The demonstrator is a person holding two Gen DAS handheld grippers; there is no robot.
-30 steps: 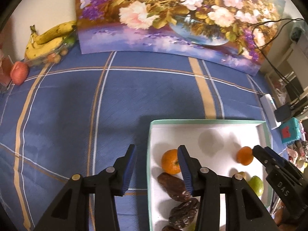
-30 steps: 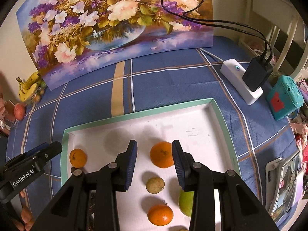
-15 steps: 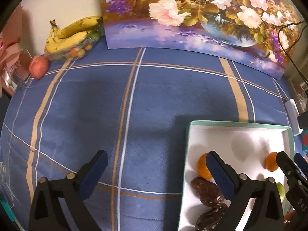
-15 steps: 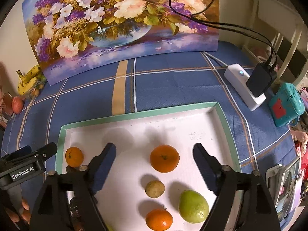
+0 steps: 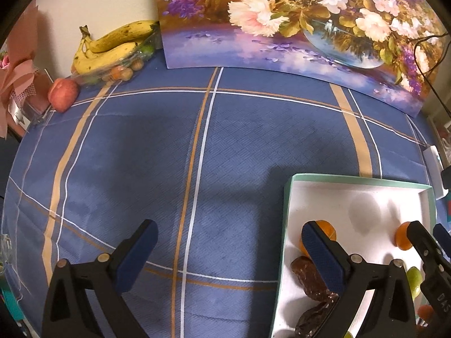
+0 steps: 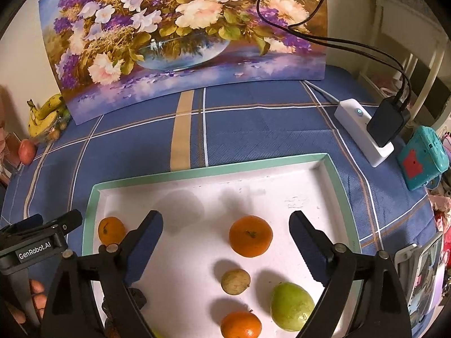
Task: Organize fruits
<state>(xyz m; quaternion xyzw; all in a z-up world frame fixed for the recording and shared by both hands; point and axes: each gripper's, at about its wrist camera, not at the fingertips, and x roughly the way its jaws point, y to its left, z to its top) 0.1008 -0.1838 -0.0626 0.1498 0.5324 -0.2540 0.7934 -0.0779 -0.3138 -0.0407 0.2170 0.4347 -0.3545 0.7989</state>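
Fruits lie in the white tray (image 6: 93, 197) on the bench: an orange (image 6: 250, 236) sits between the spread jaws of your right tool (image 6: 225, 235), untouched. Your left tool (image 5: 229, 243) is released, straddling the tray's edge.

I am looking into a lived-in home, most likely a dining or sitting corner: the table wears a blue plaid tablecloth (image 6: 253, 129), and a big floral painting (image 6: 183, 28) leans against a plain cream wall at twelve o'clock. At ten o'clock a bunch of bananas (image 5: 112, 48) lies on a clear pack of small fruit beside an apple (image 5: 63, 94), as in a family's fruit corner. At two o'clock I see a white power strip (image 6: 362, 131) with a black charger (image 6: 387, 122) plugged in, a teal gadget (image 6: 424, 159) and a pale chair (image 6: 422, 64).
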